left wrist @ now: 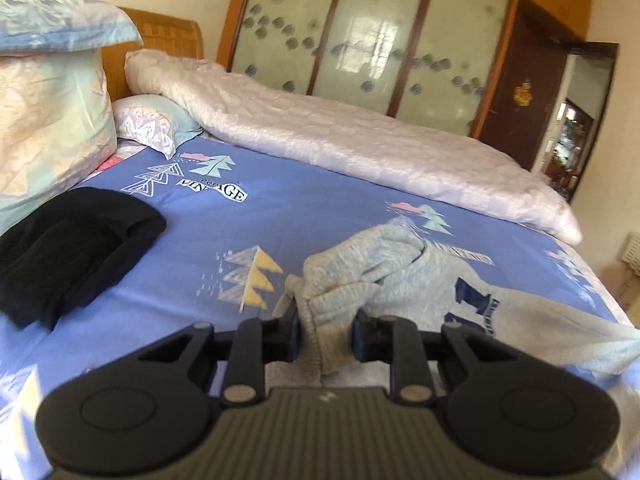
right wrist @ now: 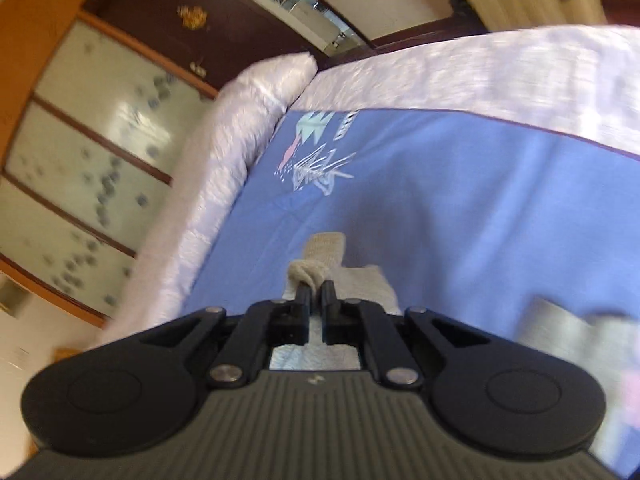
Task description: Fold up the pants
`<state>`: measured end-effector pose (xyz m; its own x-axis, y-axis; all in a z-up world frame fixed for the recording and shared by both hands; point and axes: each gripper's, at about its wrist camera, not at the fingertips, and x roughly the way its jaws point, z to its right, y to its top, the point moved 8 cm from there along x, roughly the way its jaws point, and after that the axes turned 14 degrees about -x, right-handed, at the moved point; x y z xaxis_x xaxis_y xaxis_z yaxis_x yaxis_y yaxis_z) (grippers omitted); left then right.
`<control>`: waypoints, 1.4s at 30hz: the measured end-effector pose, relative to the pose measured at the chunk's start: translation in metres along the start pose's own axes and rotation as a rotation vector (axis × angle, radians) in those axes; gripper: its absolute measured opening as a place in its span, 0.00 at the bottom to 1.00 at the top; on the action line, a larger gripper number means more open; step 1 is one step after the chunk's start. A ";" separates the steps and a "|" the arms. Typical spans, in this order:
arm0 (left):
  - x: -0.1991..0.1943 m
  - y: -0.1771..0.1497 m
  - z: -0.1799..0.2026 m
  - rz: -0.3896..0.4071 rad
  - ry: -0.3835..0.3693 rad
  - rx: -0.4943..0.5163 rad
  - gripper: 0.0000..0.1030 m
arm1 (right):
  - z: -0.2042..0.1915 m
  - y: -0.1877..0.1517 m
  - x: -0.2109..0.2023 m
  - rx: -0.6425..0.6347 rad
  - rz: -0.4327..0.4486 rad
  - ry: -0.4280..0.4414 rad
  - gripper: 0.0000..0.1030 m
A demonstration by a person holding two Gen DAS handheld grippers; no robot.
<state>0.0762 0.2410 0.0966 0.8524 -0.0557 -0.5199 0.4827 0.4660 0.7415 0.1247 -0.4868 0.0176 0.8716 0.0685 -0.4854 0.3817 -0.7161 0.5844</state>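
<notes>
Blue tree-printed sheet [left wrist: 320, 208] is covering the bed, and close in the left tongs [left wrist: 326, 334] are pinching a thick ribbed band of the grey pants [left wrist: 400, 276], jaws narrowed onto the cloth. Beyond them the pants are lying bunched near the bed's near edge, trailing off rightward. The right tongs [right wrist: 317, 292] are clamping almost shut on another knotted bit of the pants [right wrist: 320, 256]. Both hands are holding the garment, so it looks ready for spreading along its length. Farther back, a black garment [left wrist: 72, 252] is sitting toward the left, a pale quilt [left wrist: 360, 140] along the far edge.
</notes>
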 end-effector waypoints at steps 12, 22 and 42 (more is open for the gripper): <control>-0.073 -0.130 -0.068 -0.277 0.045 -0.052 0.47 | 0.149 -0.097 -0.115 0.249 0.016 -0.146 0.16; -0.089 -0.088 -0.095 -0.158 -0.053 -0.341 0.58 | 0.048 -0.067 -0.125 -0.054 0.142 -0.004 0.31; -0.048 -0.130 -0.100 -0.442 -0.128 -0.509 0.62 | -0.288 -0.359 -0.073 -0.937 -0.584 0.844 0.41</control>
<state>-0.0475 0.2715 -0.0170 0.6295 -0.4256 -0.6500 0.6630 0.7305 0.1637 0.0124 -0.0345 0.0300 0.3081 0.8279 -0.4687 0.5204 0.2657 0.8115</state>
